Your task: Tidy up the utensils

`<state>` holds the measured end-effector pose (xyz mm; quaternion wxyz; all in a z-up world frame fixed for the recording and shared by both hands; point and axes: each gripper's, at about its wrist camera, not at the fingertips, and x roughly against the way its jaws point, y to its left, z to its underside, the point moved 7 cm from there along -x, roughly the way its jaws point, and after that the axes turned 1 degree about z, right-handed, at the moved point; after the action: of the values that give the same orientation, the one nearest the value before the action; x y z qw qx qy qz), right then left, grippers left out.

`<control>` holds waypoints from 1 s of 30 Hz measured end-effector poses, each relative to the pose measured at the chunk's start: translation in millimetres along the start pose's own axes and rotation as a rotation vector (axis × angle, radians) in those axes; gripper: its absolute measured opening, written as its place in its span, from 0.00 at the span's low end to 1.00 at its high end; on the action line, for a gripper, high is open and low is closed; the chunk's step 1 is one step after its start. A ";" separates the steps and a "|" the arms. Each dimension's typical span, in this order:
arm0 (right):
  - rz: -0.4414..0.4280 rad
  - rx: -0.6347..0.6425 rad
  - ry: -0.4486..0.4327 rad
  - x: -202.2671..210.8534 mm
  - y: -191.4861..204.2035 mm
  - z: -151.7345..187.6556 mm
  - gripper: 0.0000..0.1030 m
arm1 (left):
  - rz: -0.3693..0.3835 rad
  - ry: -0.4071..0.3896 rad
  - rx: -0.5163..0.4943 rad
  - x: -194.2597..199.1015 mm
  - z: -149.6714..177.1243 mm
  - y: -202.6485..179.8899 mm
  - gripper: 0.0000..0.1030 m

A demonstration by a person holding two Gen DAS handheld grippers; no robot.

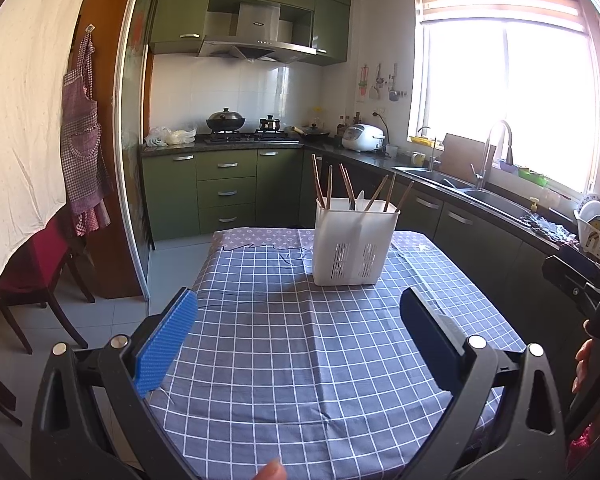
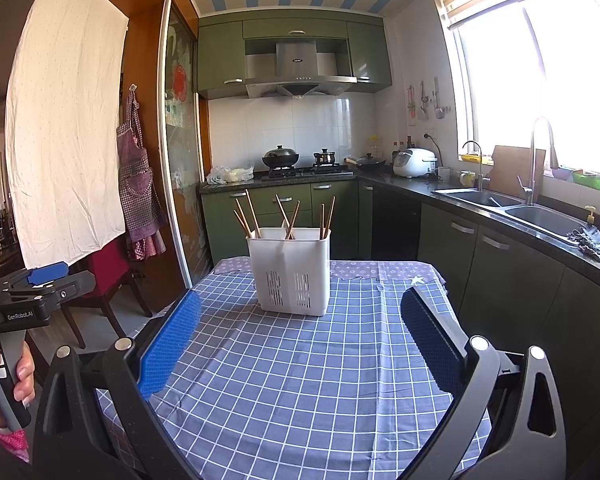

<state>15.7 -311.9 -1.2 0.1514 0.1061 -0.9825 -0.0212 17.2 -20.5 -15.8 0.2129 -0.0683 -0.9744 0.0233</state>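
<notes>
Chopsticks (image 2: 286, 216) ahead of both spread, empty jaws sink unseen into a white holder (image 2: 290, 276); "GenRoboLAI" marks the left gripper (image 2: 24, 314).

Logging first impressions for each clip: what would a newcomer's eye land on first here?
The white slotted plastic utensil holder stands upright near the far end of the blue-and-white checked tablecloth, with brown wooden chopsticks fanning out of its compartments. Nearer the camera, the open left hand-held gripper and right hand-held gripper frame it, both holding nothing.
</notes>
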 end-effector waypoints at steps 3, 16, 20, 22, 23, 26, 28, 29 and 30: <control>-0.002 0.000 0.002 -0.5 -0.2 -0.2 0.96 | 0.001 0.001 0.000 0.2 -0.4 0.5 0.94; -0.005 0.003 0.010 -4.3 2.4 1.5 0.96 | 0.014 0.011 -0.002 -2.2 0.7 0.1 0.94; -0.005 0.005 0.014 -6.1 3.0 2.6 0.96 | 0.011 0.013 -0.001 -3.5 1.3 -0.9 0.94; -0.007 0.006 0.015 -6.9 3.0 2.2 0.96 | 0.008 0.013 -0.003 -4.3 2.0 -1.7 0.94; -0.007 0.006 0.016 -7.2 2.9 2.2 0.96 | 0.006 0.012 -0.004 -4.2 1.8 -2.0 0.94; -0.006 0.007 0.018 -8.1 2.9 2.7 0.96 | -0.001 0.014 -0.011 -4.6 2.2 -3.5 0.94; -0.007 0.006 0.020 -8.8 3.2 2.5 0.96 | -0.003 0.019 -0.013 -5.4 2.6 -3.9 0.94; -0.007 0.006 0.021 -9.4 3.4 2.7 0.96 | -0.007 0.022 -0.015 -5.8 3.1 -4.1 0.94; -0.006 0.007 0.021 -9.7 3.6 2.4 0.96 | -0.011 0.026 -0.018 -6.5 3.8 -4.2 0.94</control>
<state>23.3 -306.3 -6.0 0.1613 0.1100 -0.9806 -0.0170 21.0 -25.7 -21.6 0.2249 -0.0653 -0.9721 0.0123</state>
